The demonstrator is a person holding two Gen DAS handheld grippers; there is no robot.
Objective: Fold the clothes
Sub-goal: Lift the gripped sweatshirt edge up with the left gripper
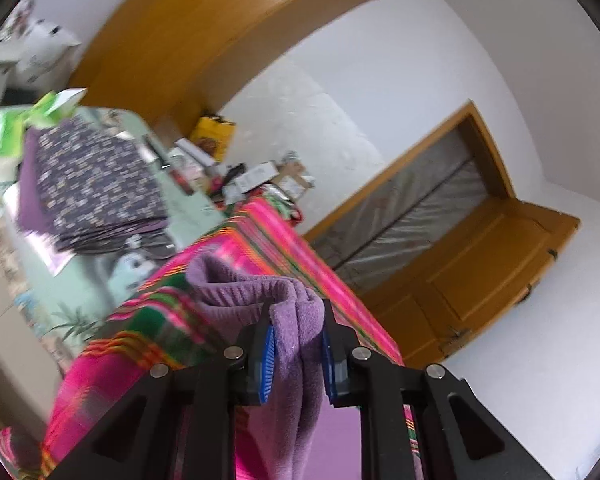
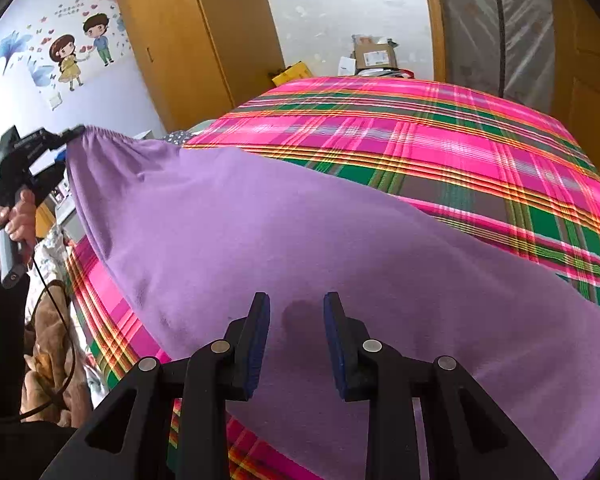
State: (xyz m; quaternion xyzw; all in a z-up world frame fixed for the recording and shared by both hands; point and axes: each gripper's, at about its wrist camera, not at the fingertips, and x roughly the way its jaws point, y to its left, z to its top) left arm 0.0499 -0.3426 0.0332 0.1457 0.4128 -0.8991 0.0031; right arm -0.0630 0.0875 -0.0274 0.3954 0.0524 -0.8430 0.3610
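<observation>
Your left tool (image 1: pixel 296 344) is pinching the purple fleece garment's (image 2: pixel 300 240) ribbed end, lifting it off the pink plaid bed (image 2: pixel 440 140); your right tool (image 2: pixel 296 340), nearer its other end, is hovering spread.

Purple garment (image 2: pixel 300 240): soft matt fleece, ribbed knit hem. Bed cover (image 2: pixel 440 140): woven plaid cloth, matt. Gripper bodies: matt black plastic, shiny metal pins; blue ridged pads (image 1: pixel 269 364). Wardrobe (image 2: pixel 204 36): smooth wood, slight sheen.

A home bedroom: a bed (image 2: pixel 440 148) under a pink plaid cover, a wooden wardrobe (image 2: pixel 196 40) against the wall, cartoon wall stickers (image 2: pixel 80 56), and cardboard boxes (image 2: pixel 374 54) beyond the bed's far edge.
</observation>
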